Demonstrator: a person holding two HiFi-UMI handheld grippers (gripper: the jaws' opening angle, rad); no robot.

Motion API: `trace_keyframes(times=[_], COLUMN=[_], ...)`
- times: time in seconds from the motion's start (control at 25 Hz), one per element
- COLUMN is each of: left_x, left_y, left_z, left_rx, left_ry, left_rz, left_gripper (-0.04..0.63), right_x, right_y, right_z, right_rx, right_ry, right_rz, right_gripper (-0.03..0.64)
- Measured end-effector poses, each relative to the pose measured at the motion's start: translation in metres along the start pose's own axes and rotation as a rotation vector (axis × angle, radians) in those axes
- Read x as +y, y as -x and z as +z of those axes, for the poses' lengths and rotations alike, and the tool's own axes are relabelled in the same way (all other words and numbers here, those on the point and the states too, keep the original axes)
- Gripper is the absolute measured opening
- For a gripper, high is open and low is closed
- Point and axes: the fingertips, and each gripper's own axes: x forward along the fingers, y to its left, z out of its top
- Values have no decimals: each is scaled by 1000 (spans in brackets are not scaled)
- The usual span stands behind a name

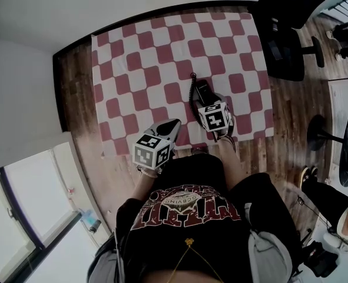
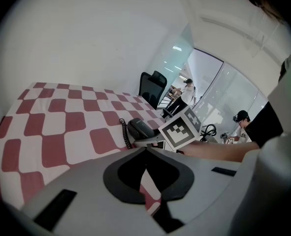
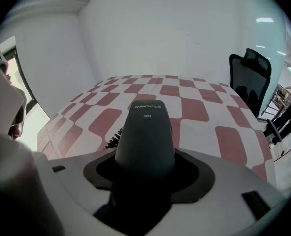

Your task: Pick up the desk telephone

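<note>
grip: desk telephone (image 3: 145, 132) was pinched by right gripper (image 3: 145, 167) | lift: not clearly begun, probably left | left gripper (image 2: 145, 150) was pressed together, empty

Right gripper (image 1: 206, 102) clamped on telephone (image 3: 145, 132) — left gripper (image 1: 172, 125) at its 8 o'clock, jaws together, empty.

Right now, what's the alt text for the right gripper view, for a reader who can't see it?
The right gripper holds the dark desk telephone between its jaws, filling the centre. Behind it are a red-and-white checked tablecloth, a coiled cord at left and a black office chair at far right.
</note>
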Motion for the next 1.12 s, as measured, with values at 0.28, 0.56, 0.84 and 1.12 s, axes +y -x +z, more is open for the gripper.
trace_keyframes(times=[0.28, 0.56, 0.84, 1.12], left_x=[-2, -9, -27, -39], left_y=[1, 0, -3, -8], left_z=[7, 18, 17, 14], left_rx=[-22, -47, -36, -1], left_ry=[-17, -74, -129, -168], left_rz=[-29, -52, -101, -147], left_gripper=[8, 8, 8, 8], right_x=[-1, 0, -1, -3], right_y=[-2, -1, -2, -1], right_z=[0, 2, -2, -1], right_rx=[-14, -14, -10, -13], right_ry=[2, 5, -5, -10], right_rz=[-6, -7, -16, -20], right_gripper=[279, 279, 279, 282])
